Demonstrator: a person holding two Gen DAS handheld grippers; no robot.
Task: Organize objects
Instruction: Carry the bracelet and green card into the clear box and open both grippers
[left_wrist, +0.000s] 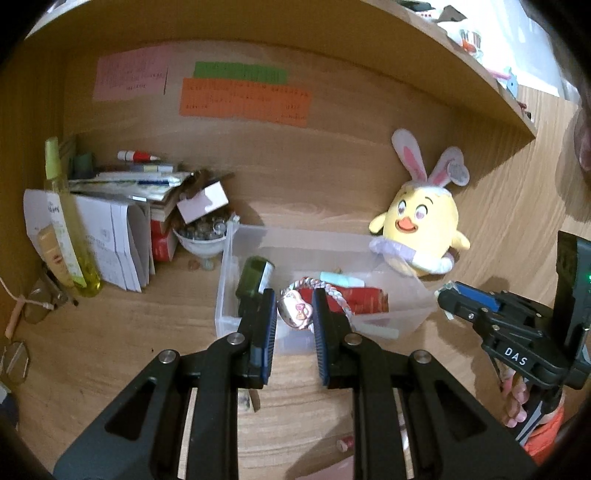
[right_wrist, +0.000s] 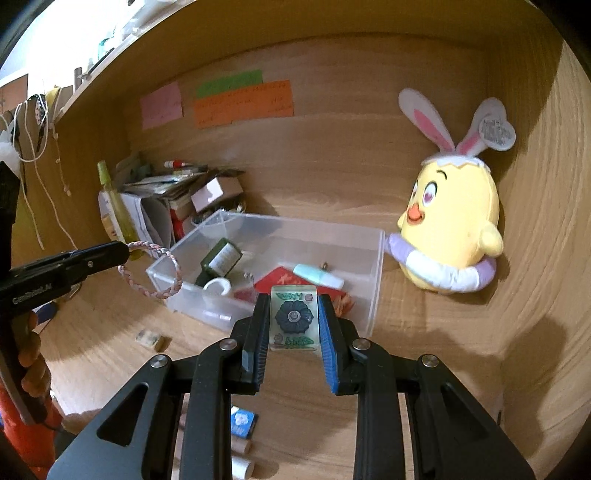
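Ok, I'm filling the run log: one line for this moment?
left gripper: shut on pink braided charm loop | right gripper: shut on clear flower-print tile | both above clear plastic bin

A: The plush chick (right_wrist: 452, 221) is yellow, with pink-lined white ears and a lilac-and-white ring. And the notes on the wood-grain back wall?

B: One pink note (left_wrist: 131, 74), one green strip (left_wrist: 240, 72), one orange sheet (left_wrist: 245, 101).

A: The tile (right_wrist: 293, 319) is pale, printed with a dark flower and green leaves.

B: The braided cord (right_wrist: 155, 269) is pink and white; the bin (right_wrist: 373, 273) is clear, with a red packet (left_wrist: 364, 299) inside.
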